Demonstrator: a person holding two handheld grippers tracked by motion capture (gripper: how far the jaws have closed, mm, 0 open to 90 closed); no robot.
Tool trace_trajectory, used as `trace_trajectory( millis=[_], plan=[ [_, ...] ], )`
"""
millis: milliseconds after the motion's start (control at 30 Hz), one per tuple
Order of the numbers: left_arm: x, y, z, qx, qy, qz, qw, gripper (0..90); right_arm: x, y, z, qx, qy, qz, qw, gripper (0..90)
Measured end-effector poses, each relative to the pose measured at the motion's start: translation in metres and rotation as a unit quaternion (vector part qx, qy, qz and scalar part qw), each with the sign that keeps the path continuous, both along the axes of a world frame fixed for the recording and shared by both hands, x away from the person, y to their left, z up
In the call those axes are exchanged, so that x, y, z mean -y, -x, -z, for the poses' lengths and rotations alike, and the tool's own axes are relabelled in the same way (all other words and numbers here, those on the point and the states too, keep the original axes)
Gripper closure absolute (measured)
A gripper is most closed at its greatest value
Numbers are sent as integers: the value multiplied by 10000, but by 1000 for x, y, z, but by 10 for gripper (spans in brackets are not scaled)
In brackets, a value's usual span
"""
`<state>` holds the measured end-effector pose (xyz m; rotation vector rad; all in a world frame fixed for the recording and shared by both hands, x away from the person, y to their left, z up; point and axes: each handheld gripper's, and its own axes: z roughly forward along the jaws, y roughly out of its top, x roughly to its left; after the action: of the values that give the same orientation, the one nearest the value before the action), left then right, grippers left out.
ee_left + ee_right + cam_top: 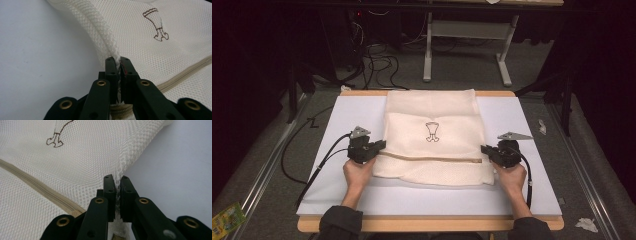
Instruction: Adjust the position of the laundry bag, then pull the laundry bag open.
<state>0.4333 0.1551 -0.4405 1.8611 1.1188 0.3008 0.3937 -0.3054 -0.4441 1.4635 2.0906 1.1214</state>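
A dark room with cables and a desk frame on the floor lies behind a wooden table [432,223] topped by a white mat [337,120]. The left gripper [379,146] is clenched on the left edge of a cream mesh bag [432,145]; in the left gripper view its jaws pinch a ridge of netting [110,47] just above the zip's end. The right gripper [485,149] is likewise clamped on the bag's right edge, the mesh [117,170] caught between its jaws close to the zip [37,187]. The bag lies flat at the middle of the mat, its far end reaching the table's far edge, the zip [427,159] running across it near the front, a small brown emblem [432,132] above that. The work looks like lifting or folding the bag by its two sides. To do it well, both hands should probably move together and level, keeping the zip line taut so the mesh neither sags nor twists, and the grips should stay firm, since thin netting could slip out. How many layers each pinch has caught cannot be told, nor whether the bag holds anything. The zip pull is hard to make out, and the person's forearms [352,197] are cut off at the bottom of the high view.
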Motion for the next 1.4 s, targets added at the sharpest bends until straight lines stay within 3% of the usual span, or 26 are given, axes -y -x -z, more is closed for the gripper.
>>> trace_trajectory(
  millis=[333,600,733,900,1167,1200,1300,1400],
  plan=[
    [9,0,7,-12,-55,3,10000,851,10,-1,5,-43,34,120,9999,855],
    [12,4,13,26,-441,-14,9990,830,10,-1,15,-148,97,78,9998,833],
    [11,5,14,46,-506,-44,9987,813,10,0,17,-135,67,78,9999,823],
    [10,8,16,171,-657,-161,9976,771,8,2,22,-156,57,78,9998,748],
    [11,18,18,482,-861,-138,9950,587,6,5,23,-11,-12,180,9998,542],
    [10,22,17,614,-827,-142,9946,546,6,5,24,44,-64,254,9996,495],
    [10,26,13,731,-648,-71,9952,528,8,6,23,135,-186,322,9992,468],
    [13,30,12,706,-547,-10,9960,554,7,9,21,147,-180,325,9992,424]
  ],
)
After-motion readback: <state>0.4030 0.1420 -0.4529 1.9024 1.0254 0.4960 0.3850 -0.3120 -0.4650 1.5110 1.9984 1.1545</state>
